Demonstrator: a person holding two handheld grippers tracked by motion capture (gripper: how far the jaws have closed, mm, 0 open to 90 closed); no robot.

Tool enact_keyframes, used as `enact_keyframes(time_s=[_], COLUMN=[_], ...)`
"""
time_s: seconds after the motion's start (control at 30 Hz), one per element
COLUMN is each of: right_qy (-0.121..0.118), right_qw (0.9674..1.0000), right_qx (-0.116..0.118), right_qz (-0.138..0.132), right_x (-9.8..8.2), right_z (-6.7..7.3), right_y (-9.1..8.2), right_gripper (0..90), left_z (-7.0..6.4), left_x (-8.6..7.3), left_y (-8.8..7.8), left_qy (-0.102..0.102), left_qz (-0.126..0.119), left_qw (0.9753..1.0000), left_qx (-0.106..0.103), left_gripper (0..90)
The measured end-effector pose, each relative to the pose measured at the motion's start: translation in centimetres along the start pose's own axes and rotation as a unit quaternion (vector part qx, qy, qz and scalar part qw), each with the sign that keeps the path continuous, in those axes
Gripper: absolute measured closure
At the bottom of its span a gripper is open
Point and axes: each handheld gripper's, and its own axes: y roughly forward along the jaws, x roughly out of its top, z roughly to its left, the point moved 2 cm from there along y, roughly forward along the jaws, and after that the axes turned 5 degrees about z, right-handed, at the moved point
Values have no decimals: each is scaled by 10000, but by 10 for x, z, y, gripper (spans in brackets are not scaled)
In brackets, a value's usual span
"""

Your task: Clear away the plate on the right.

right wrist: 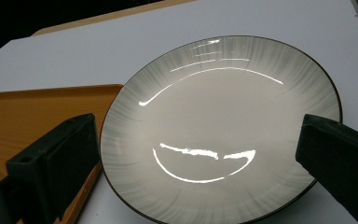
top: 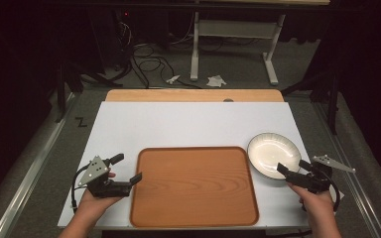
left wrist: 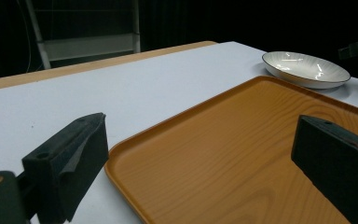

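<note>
Plate (top: 273, 154): shallow, pale, dark-rimmed, glossy inside; sitting on the white table (top: 178, 124) just off the far right corner of the wooden tray (top: 193, 186), its edge looking to be touching or slightly overlapping the tray's rim. Nothing is lying in it.

Right gripper (top: 291, 168): jaws standing wide apart, holding nothing, hovering at the plate's near edge; in the right gripper view the plate (right wrist: 219, 130) is sitting between the two black jaws.

Left gripper (top: 127, 171): jaws likewise spread and empty, hanging over the tray's near left corner; the left gripper view is looking across the tray (left wrist: 242, 154) toward the plate (left wrist: 305, 69).

Tray: empty, lying flat in the middle of the table.

Risks, as I am judging them:
- Glazed rim looking slick; a shallow pinch on the lip may be letting the plate slide or tip out.
- Jaws closing unevenly could be pushing the plate against the tray rim or toward the right table edge, which is near.
- A one-sided lift may be tilting the plate.
</note>
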Motion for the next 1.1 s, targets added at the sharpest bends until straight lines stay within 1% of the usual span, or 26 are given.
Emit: enact_keyframes(time_s=[0.03,0.07,0.1,0.13,0.27,0.3,0.33,0.37,0.4,0.43,0.5,0.57,0.63,0.7,0.8,0.9,0.93,1.0,1.03,1.1], right_qy=[59,68,197,197,563,563,725,725,862,862,1022,1126,1173,1271,1258,1364,1452,1474,1549,1576], right_qw=[10000,10000,9998,9998,9981,9981,9970,9970,9958,9958,9942,9929,9923,9909,9910,9898,9886,9881,9870,9867], right_qx=[10,28,91,91,221,221,270,270,289,289,312,358,362,420,421,400,391,422,432,404], right_qz=[25,19,35,35,72,72,77,77,107,107,113,116,141,155,154,136,105,95,78,79], right_x=[0,0,0,0,-1,-1,-1,-1,-2,-2,-2,-3,-3,-3,-4,-4,-4,-4,-4,-5], right_z=[0,-1,-2,-2,-6,-6,-8,-8,-10,-10,-11,-13,-14,-14,-15,-18,-19,-19,-20,-20], right_y=[0,0,0,0,-1,-1,-1,-1,-1,-1,-1,-1,-1,-2,-3,-4,-6,-7,-8,-8], right_gripper=[0,0,0,0,0,0,0,0,0,0,0,0,0,0,0,0,0,0,0,0], left_z=[0,0,0,0,-1,-1,-1,-1,-1,-1,-2,-2,-2,-2,-2,-3,-3,-3,-3,-3], left_x=[0,0,0,0,0,0,0,0,0,0,0,0,0,0,0,1,1,1,1,1], left_y=[0,0,0,0,0,0,0,0,0,0,0,0,0,0,0,0,0,0,0,0], left_qy=[2,7,13,17,24,29,28,28,25,26,29,34,38,49,53,49,57,52,57,70], left_qz=[-1,3,12,17,13,21,18,18,12,10,6,4,0,5,1,-24,-21,-25,-19,-21], left_qw=[10000,10000,10000,10000,10000,10000,10000,10000,10000,10000,10000,10000,10000,9999,9999,9999,9999,9999,9999,9999], left_qx=[-1,-8,-11,-17,-45,-51,-60,-60,-60,-63,-76,-82,-86,-99,-109,-117,-114,-121,-121,-123], left_gripper=[48,48,48,48,48,48,47,48,48,48,48,48,47,48,48,48,48,48,48,48])
